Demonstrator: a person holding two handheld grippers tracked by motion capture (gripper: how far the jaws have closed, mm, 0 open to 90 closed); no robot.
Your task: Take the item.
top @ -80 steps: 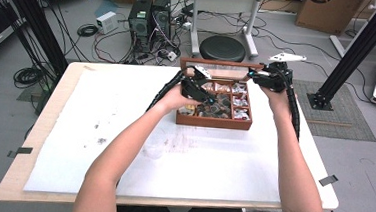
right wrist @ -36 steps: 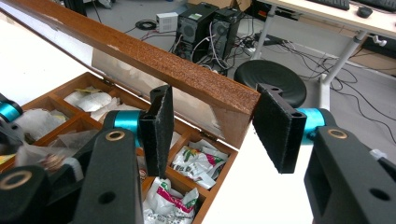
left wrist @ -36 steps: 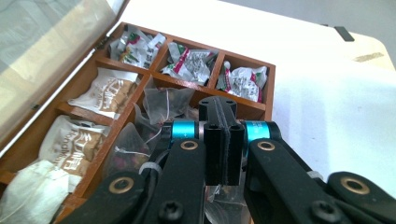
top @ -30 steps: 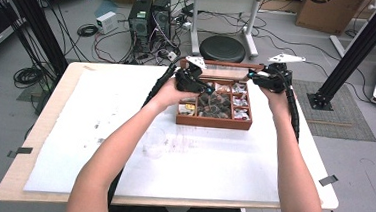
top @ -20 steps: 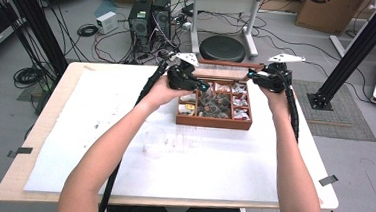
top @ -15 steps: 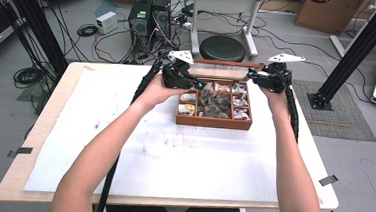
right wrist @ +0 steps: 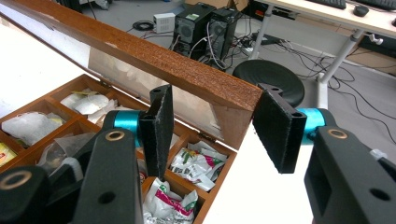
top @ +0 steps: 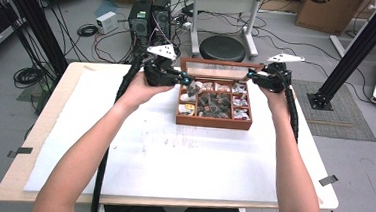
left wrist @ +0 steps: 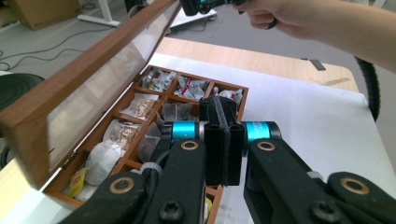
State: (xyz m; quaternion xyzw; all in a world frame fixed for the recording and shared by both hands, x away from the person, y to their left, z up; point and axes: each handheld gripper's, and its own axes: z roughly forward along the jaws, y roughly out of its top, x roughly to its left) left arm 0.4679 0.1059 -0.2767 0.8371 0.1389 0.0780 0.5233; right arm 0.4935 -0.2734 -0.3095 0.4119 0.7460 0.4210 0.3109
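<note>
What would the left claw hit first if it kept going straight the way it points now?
Probably the tea bags in the wooden box. In the left gripper view the shut left claw points over the far compartments, beside the raised lid. Depth is unclear, so it might clear the far rim and meet the table instead.

Looking down and forward from above the near edge of the tabletop [top: 172,160], taking in the whole surface. Riding close behind each pair of fingers, peering along them. Sharing the wooden box [top: 215,104] [left wrist: 140,116] [right wrist: 116,121] and its raised lid [left wrist: 88,70] [right wrist: 154,60] across all three.
</note>
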